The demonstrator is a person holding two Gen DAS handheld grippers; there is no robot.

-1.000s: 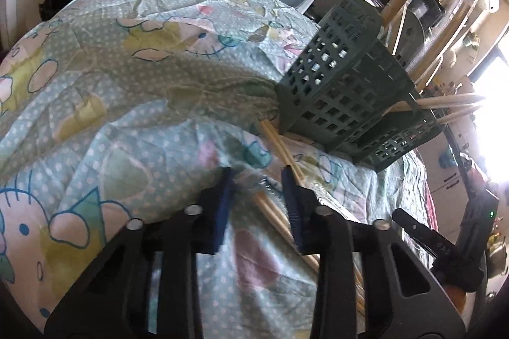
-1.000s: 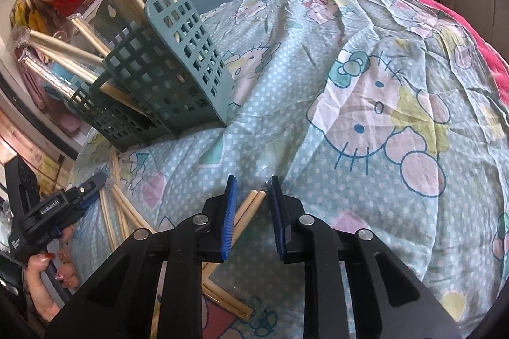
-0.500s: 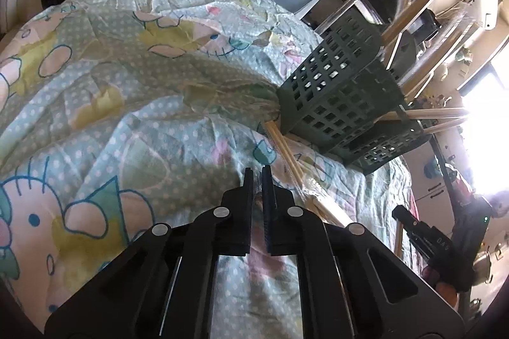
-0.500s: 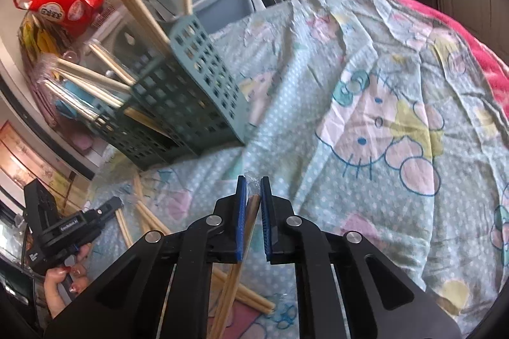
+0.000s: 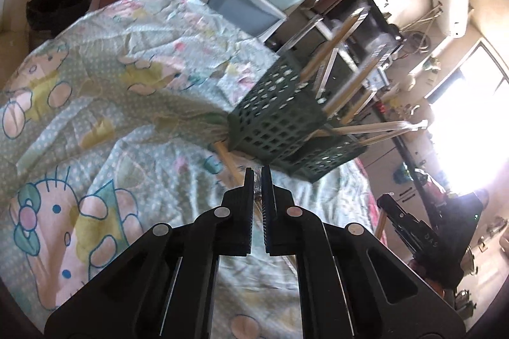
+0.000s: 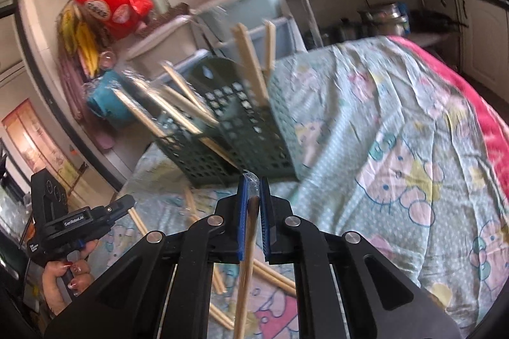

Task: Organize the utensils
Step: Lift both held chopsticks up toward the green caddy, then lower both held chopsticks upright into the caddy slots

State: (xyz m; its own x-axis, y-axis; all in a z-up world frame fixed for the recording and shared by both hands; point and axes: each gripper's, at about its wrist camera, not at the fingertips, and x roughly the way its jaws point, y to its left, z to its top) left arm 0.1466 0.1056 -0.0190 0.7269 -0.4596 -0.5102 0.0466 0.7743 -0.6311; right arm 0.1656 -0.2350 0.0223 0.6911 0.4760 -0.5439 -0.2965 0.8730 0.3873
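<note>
Two grippers are each working on wrapped chopsticks lying on a bedsheet, and the step in hand looks like lifting them toward the green basket for dropping in. Through the left wrist camera, the left gripper [image 5: 257, 180] is showing its fingers [image 5: 245, 205] drawn nearly together, with something thin and clear, seemingly a plastic wrapper, glinting in the narrow gap; whether a chopstick is truly clamped there I cannot tell. Ahead of it the green basket [image 5: 276, 119] is sitting toward the far right edge of the bedsheet [image 5: 105, 103], tilted, with several chopsticks already poking out of its top toward the window. A loose chopstick [image 5: 227, 159] is lying on the sheet just beside the basket's near corner, running toward the fingertips. Through the right wrist camera, the right gripper [image 6: 253, 189] is clamping a wrapped chopstick [image 6: 246, 259] between its blue pads [image 6: 242, 211]; the stick is passing up through the gap, its top end showing at the fingertips with wrapper crinkling above, and its long end is hanging down toward the camera. The basket is standing just beyond the fingertips near the far left edge of the sheet, and more chopsticks are lying scattered below. Next, I judge, the right one is needing to tip its stick upright over the basket's opening before letting go.
</note>
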